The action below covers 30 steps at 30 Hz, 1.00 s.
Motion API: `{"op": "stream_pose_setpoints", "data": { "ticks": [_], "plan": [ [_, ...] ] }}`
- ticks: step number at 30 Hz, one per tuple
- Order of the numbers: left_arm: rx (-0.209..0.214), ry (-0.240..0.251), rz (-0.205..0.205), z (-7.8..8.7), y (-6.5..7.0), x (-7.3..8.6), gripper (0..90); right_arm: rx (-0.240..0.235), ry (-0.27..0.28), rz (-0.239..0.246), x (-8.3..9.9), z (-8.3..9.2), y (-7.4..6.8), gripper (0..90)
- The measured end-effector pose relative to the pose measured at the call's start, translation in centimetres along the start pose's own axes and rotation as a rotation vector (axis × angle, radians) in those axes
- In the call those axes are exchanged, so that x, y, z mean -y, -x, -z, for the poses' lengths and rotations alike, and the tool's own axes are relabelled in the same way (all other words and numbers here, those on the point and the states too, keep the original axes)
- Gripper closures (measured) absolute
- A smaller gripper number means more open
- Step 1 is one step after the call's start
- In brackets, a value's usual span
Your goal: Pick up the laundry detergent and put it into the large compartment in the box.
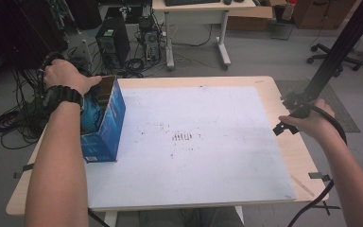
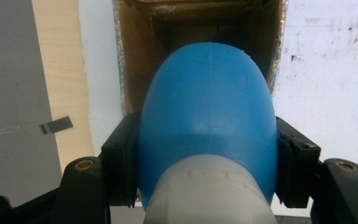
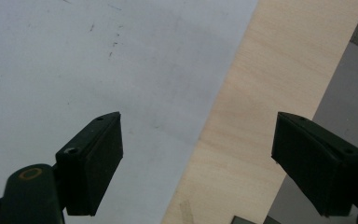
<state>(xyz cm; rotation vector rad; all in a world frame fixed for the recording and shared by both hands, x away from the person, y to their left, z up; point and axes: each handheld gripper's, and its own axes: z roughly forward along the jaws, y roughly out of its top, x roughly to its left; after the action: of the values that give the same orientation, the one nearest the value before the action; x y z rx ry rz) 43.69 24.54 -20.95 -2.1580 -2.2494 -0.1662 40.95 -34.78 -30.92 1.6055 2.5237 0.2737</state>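
An open blue cardboard box (image 1: 108, 124) stands at the left of the white board (image 1: 208, 156), with its brown inside (image 2: 140, 56) facing up. My left gripper (image 2: 208, 154) is shut on a rounded blue object with a pale grey end (image 2: 209, 112), holding it at the mouth of the box. From above, the blue object (image 1: 91, 116) sits inside the box beneath the person's left hand (image 1: 65, 75). My right gripper (image 3: 198, 158) is open with nothing between its jaws, above the board's right edge and the wooden table (image 3: 261, 93). It also appears at the table's right side (image 1: 283, 126).
The board lies on a light wooden table (image 1: 293, 151) with tape strips at its edges. On the floor behind are a computer tower (image 1: 113, 40), coiled cables (image 1: 14, 123), a white desk (image 1: 198, 28) and a chair base (image 1: 335, 59). A black pole (image 1: 342, 45) rises at the right.
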Motion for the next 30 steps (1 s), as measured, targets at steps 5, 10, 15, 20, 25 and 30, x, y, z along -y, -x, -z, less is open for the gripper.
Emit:
{"op": "stream_pose_setpoints", "data": {
  "ticks": [5,10,15,20,25,30],
  "plan": [
    [0.0,-0.012,-0.002,-0.7,0.0,-0.1,37.5,0.001,-0.001,0.0,-0.1,0.0,0.0,16.5],
    [0.008,-0.015,0.001,-1.1,0.0,-0.1,37.5,0.003,-0.001,0.004,-0.2,0.0,-0.1,16.5],
    [0.009,-0.022,0.004,-1.7,-0.2,-0.1,37.5,0.003,-0.003,0.005,-0.3,0.0,-0.2,16.6],
    [0.009,-0.025,0.01,-2.0,-0.5,0.0,37.5,0.005,-0.004,0.005,-0.3,-0.1,-0.2,16.6],
    [0.01,-0.03,0.009,-2.5,-0.6,0.0,37.5,0.005,-0.005,0.006,-0.3,-0.1,-0.3,16.6],
    [0.007,-0.039,0.01,-3.0,-0.6,0.0,37.5,0.006,-0.007,0.006,-0.2,-0.1,-0.4,16.6]
  ]
}}
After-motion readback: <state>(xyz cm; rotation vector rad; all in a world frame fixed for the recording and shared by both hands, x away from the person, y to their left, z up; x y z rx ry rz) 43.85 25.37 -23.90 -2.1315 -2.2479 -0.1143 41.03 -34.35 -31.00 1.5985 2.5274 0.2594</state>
